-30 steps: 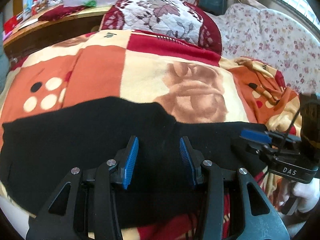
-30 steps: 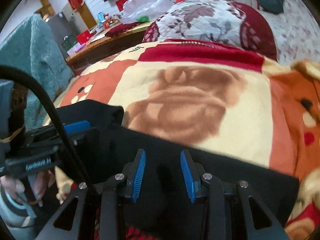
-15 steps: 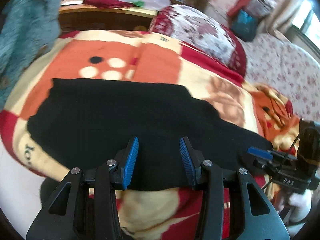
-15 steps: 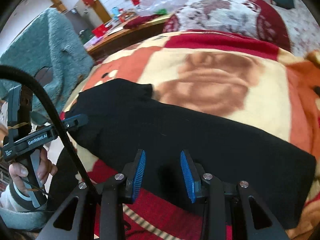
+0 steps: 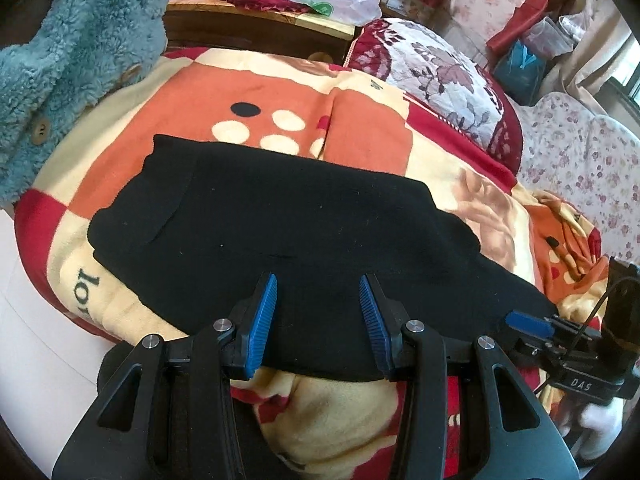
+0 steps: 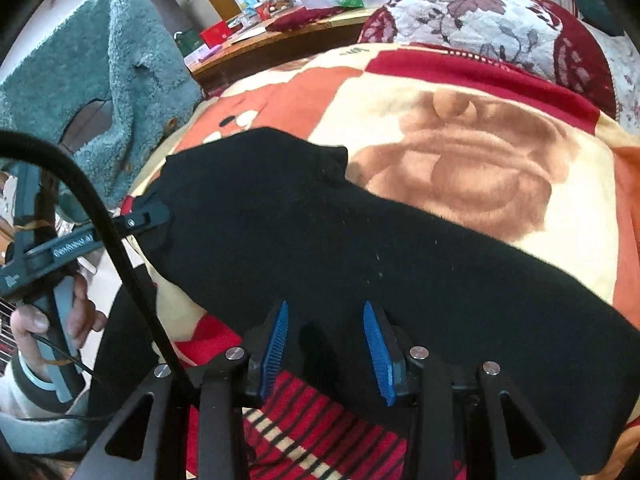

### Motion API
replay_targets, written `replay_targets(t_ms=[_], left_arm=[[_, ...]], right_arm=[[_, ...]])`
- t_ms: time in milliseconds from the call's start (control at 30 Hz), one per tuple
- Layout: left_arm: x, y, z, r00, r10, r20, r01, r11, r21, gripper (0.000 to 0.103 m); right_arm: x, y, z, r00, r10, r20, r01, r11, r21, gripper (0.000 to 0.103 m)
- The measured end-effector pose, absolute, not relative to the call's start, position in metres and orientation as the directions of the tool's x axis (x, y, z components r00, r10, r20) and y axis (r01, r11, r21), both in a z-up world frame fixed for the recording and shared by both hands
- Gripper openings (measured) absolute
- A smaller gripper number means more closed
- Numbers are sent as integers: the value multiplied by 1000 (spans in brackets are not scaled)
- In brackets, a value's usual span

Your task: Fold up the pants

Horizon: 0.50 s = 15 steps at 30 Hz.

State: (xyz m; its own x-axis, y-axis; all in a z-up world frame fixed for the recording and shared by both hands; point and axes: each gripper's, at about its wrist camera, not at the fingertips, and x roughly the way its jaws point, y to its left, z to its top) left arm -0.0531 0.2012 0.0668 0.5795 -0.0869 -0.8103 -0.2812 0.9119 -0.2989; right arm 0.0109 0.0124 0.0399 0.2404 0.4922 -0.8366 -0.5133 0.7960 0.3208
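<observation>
Black pants (image 5: 304, 236) lie flat, folded lengthwise, across a patterned blanket (image 5: 280, 92) on a bed; they also show in the right wrist view (image 6: 360, 248). My left gripper (image 5: 318, 304) is open and empty, just above the near edge of the pants near the waist end. My right gripper (image 6: 325, 334) is open and empty over the near edge toward the leg end. Each gripper also shows in the other's view: the right one (image 5: 528, 322) at the leg end, the left one (image 6: 156, 216) at the waist end.
A teal fleece jacket (image 5: 68, 52) hangs at the left of the bed. A floral pillow (image 5: 440, 76) lies at the head of the blanket. A wooden table (image 5: 256, 20) with a plastic bag stands behind. A floral sofa (image 5: 580, 152) is at the right.
Both grippers have drawn back and up from the pants, still open. More of the pants and blanket is now in view. The pants lie still.
</observation>
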Motion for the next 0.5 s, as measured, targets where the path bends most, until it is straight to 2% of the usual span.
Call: replay_targets(t_ms=[333, 500], left_arm=[[-55, 196, 87, 612, -91, -786, -252, 919, -303, 42], [-42, 165, 96, 610, -182, -771, -130, 937, -324, 43]], right_arm=[[14, 8, 55, 264, 510, -818, -489, 802, 342, 42], [4, -25, 57, 285, 501, -817, -423, 831, 362, 43]])
